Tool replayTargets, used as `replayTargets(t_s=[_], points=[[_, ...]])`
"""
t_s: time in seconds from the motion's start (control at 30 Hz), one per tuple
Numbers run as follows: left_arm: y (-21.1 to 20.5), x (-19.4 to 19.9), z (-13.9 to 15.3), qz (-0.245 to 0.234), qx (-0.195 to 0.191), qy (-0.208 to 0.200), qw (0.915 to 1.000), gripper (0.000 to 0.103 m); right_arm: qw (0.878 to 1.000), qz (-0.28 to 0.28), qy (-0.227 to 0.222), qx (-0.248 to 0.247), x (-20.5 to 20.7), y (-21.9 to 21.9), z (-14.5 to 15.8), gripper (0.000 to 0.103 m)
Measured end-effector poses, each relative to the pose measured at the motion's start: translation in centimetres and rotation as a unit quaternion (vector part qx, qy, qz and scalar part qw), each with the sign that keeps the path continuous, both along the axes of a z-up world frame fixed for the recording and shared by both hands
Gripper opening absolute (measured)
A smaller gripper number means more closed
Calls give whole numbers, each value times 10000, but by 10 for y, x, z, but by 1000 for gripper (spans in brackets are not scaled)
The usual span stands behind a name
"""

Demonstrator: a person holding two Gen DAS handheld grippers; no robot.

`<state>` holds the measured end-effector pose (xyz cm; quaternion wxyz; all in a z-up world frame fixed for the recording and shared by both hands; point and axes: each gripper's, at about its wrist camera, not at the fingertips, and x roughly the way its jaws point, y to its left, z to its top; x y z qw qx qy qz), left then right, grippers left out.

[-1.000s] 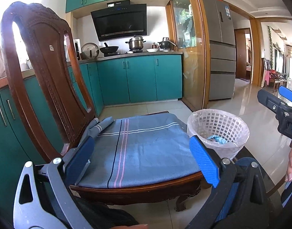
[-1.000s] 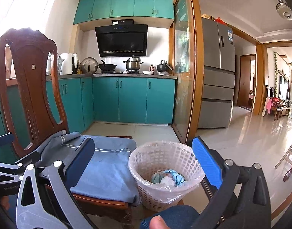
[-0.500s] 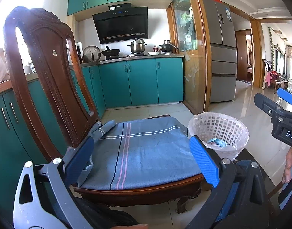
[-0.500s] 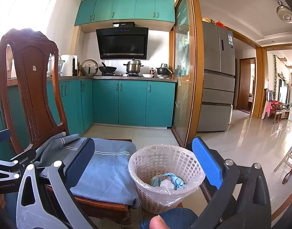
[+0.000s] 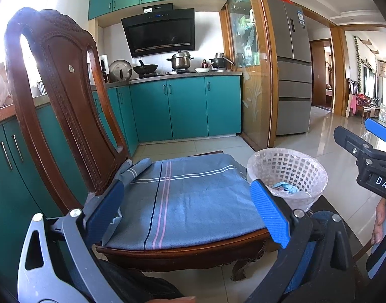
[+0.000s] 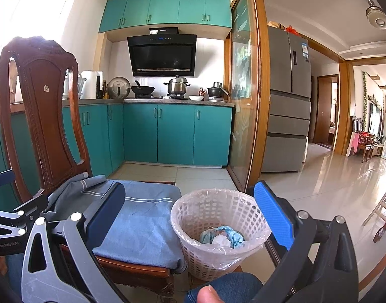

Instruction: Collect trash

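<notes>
A white lattice wastebasket point(image 6: 219, 229) lined with a clear bag stands on the floor right of the chair; crumpled blue and white trash point(image 6: 223, 236) lies in its bottom. The left wrist view shows the same wastebasket point(image 5: 288, 176) with the trash point(image 5: 285, 186) inside. My right gripper point(image 6: 190, 214) hangs open above the basket's near rim, nothing between its fingers. My left gripper point(image 5: 188, 212) is open over the chair's blue striped cushion point(image 5: 188, 199), holding nothing. The right gripper's body point(image 5: 369, 156) shows at the right edge of the left wrist view.
A carved wooden chair point(image 5: 64, 96) stands left of the basket. Teal kitchen cabinets point(image 6: 175, 133) with pots on the counter run along the back. A glass sliding door point(image 6: 243, 106) and grey fridge point(image 6: 288, 101) stand to the right. Tiled floor point(image 6: 331, 184) opens rightward. The person's knee point(image 6: 225, 287) is below.
Both grippers have tilted or risen slightly, so the chair, cushion and basket sit lower in both views. Both stay open and empty.
</notes>
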<state>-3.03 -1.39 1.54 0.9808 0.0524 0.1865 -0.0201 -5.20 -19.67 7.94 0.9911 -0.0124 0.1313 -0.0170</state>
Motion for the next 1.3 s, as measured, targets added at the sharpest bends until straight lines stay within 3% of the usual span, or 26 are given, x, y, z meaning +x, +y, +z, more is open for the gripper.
replayTargets(t_s=[0.87,1.3], points=[[-1,3,-1,-17,-10,99,9999,100,9999,51,83,-24,2,3,-3,100],[8,22,-16,171,-136,572,9981,100,9995,127,275,71,5,1,-11,100]])
